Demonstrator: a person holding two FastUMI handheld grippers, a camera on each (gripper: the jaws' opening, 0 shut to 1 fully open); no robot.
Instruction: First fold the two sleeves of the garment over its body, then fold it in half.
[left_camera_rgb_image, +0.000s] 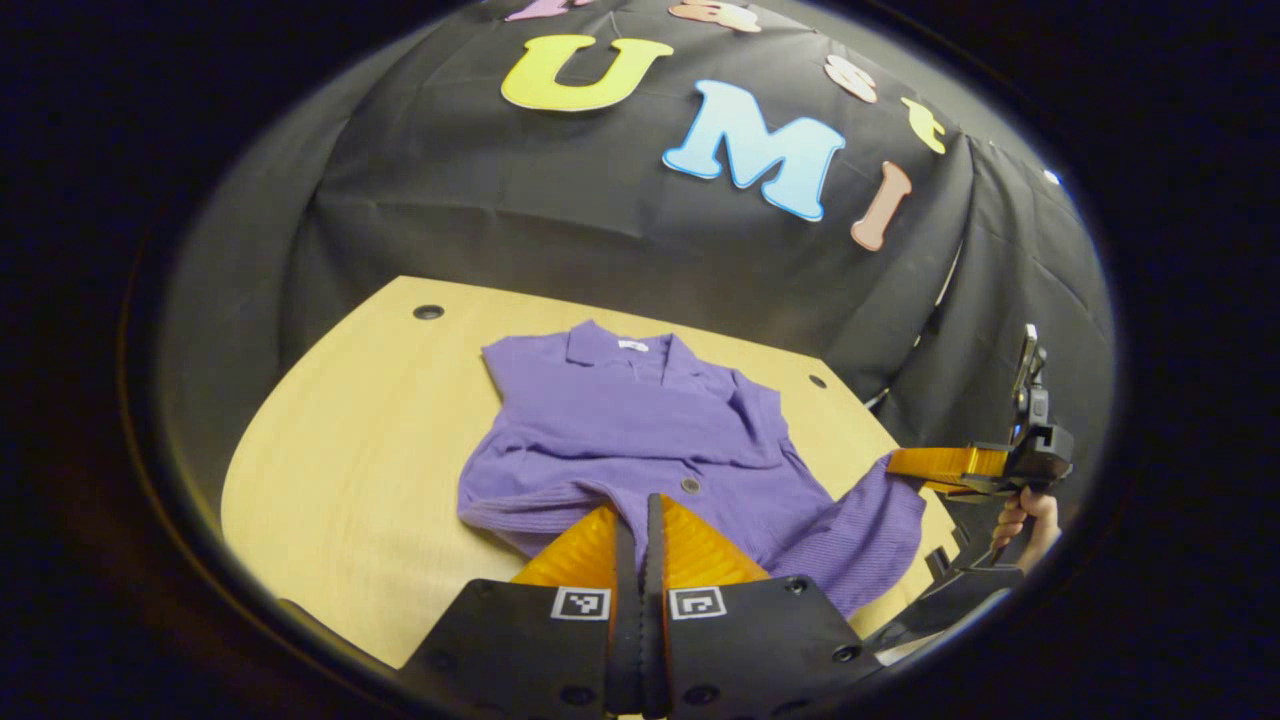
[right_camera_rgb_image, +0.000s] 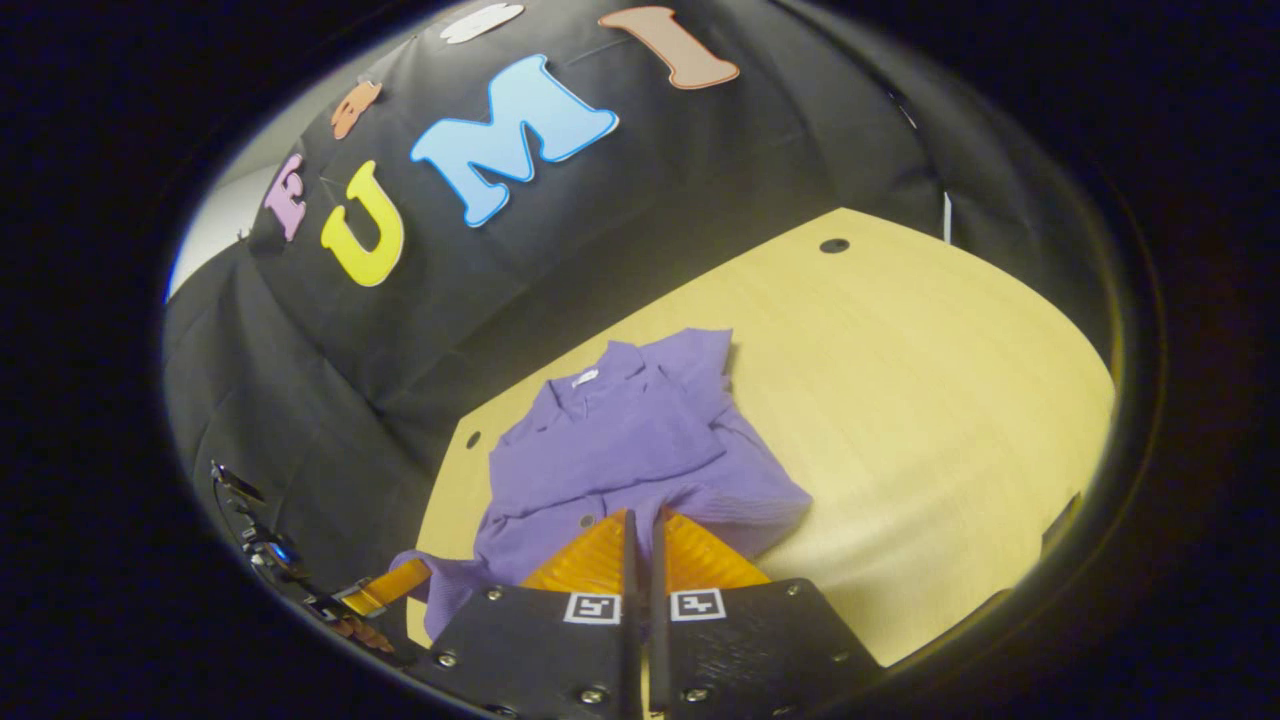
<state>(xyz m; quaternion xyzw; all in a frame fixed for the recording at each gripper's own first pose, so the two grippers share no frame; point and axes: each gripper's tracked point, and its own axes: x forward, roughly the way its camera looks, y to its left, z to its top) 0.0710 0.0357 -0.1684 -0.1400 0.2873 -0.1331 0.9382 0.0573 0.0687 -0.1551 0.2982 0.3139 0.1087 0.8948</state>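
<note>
A purple collared garment (left_camera_rgb_image: 640, 420) lies on the wooden table (left_camera_rgb_image: 350, 450), collar toward the booth wall and sleeves lying in over its body. My left gripper (left_camera_rgb_image: 650, 503) is shut on the near hem, which is lifted a little. Further right along that hem, the right gripper (left_camera_rgb_image: 900, 463) pinches the other corner. In the right gripper view the garment (right_camera_rgb_image: 620, 440) lies ahead. There the right gripper (right_camera_rgb_image: 645, 515) is shut on its hem, and the left gripper (right_camera_rgb_image: 405, 580) holds the lower-left corner.
A hand (left_camera_rgb_image: 1025, 520) grips the right gripper's handle. The table (right_camera_rgb_image: 950, 400) has small dark holes (left_camera_rgb_image: 428, 312) near its far edge. Black cloth hangs just behind the table. Bare wood stretches to the garment's left in the left gripper view.
</note>
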